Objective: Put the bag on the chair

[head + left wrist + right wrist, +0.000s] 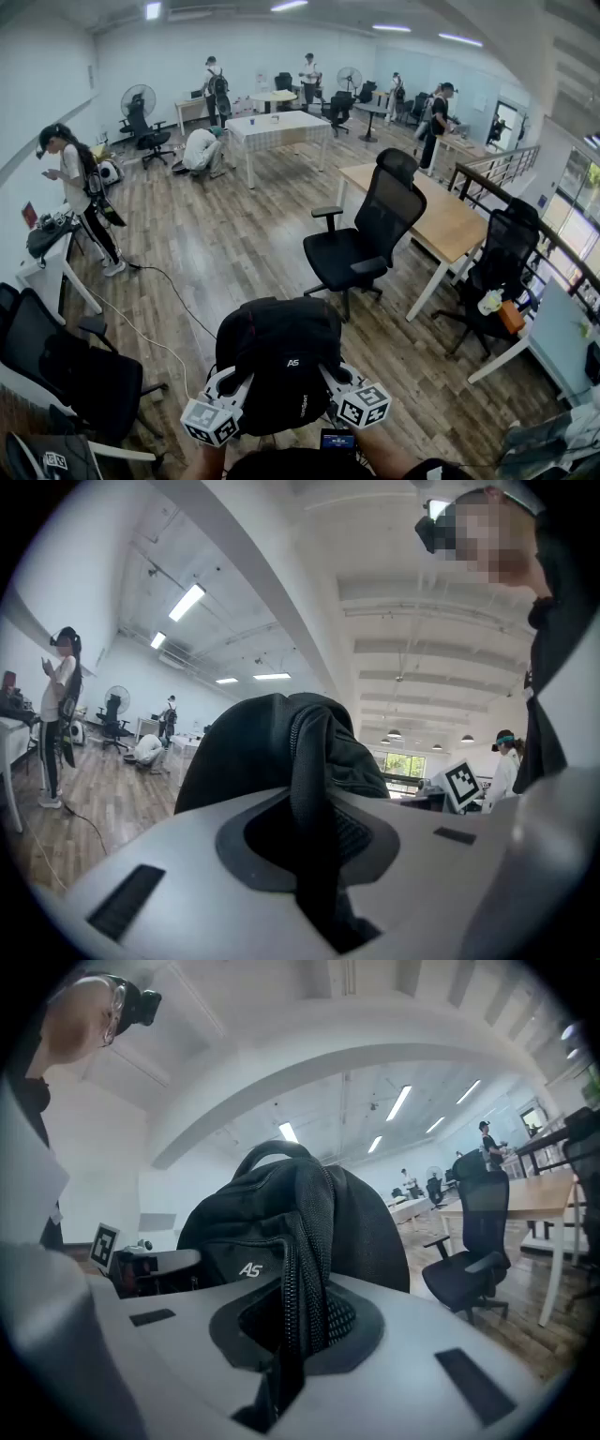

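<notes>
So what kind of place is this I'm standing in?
Most likely an open-plan office or shared workroom: a long wooden desk with a black swivel chair beside it, a white table further back, and a pedestal fan near the far wall.

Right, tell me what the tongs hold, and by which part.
Black fabric backpack: left tongs and right tongs each pinch a fold at its sides.

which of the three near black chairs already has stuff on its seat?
The right chair, beyond the desk: white and orange items lie on its seat. The middle chair and the left chair have bare seats.
</notes>
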A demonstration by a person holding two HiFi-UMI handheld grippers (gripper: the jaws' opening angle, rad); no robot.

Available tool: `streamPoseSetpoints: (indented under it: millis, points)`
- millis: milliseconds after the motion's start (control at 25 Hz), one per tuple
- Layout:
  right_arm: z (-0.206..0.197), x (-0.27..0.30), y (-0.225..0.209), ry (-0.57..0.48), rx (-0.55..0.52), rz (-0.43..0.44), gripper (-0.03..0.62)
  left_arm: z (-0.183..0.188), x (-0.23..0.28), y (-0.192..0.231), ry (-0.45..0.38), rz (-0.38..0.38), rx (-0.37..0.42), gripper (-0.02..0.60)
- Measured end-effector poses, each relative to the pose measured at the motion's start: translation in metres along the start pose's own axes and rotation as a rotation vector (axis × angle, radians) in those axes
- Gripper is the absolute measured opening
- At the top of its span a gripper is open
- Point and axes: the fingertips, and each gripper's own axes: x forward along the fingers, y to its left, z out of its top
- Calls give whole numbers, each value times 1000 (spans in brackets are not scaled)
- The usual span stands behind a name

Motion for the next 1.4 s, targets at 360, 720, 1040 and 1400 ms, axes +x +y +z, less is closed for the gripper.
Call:
streamPoseSetpoints:
  millis: [360,720,1040,1400]
  points:
    - [4,-26,-20,19,-48,64,21,-28,10,-25,-22,68,-104,51]
    - [-4,-29,-46,74,-53,74,23,-43,29,-36,7,62,-115,51]
    - [-4,-38,-51,69,-39,93,23,-46,30,-47,8,88,-96,51]
    - [3,-41,-56,59,-18,122,25,-42,32,-56,-6,111,-99,51]
